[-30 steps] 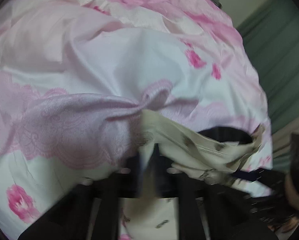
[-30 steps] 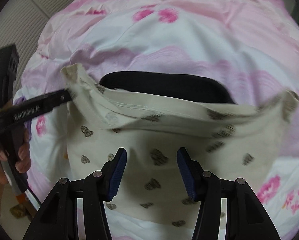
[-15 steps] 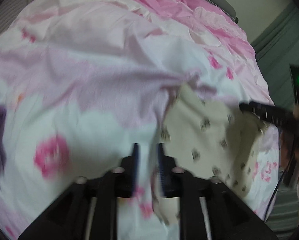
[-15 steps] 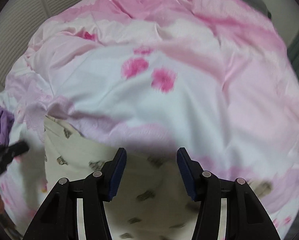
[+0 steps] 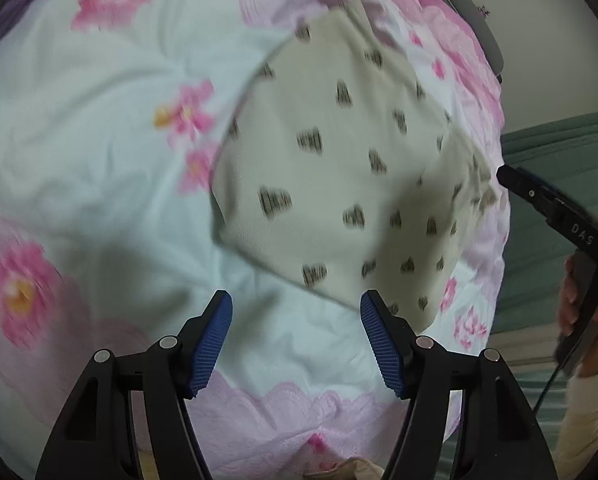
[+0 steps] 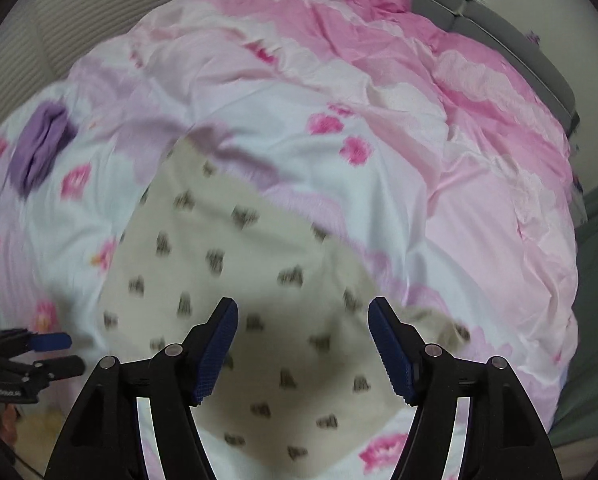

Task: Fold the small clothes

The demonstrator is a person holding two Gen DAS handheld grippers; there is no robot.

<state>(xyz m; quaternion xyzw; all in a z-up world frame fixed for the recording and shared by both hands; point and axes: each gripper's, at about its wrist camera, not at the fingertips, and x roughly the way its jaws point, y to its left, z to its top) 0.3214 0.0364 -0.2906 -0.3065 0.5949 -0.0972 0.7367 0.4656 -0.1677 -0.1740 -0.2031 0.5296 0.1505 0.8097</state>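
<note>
A cream garment with small dark prints point(image 5: 339, 168) lies flat on the pink-and-white floral bedspread point(image 5: 79, 128); it also shows in the right wrist view point(image 6: 251, 292). My left gripper point(image 5: 295, 334) is open and empty, just in front of the garment's near edge. My right gripper point(image 6: 303, 344) is open and empty above the garment's near part. The right gripper's tip point(image 5: 511, 178) shows in the left wrist view at the garment's right edge. The left gripper point(image 6: 59, 350) shows open at the left edge of the right wrist view.
A purple cloth point(image 6: 39, 152) lies on the bedspread to the far left of the garment. A grey headboard point(image 6: 511, 36) runs along the far end of the bed. A green curtain point(image 5: 559, 140) hangs to the right of the bed.
The left gripper let go of the cream garment and opened. The garment went from held up to lying flat on the bed. Both grippers drew back from it.
</note>
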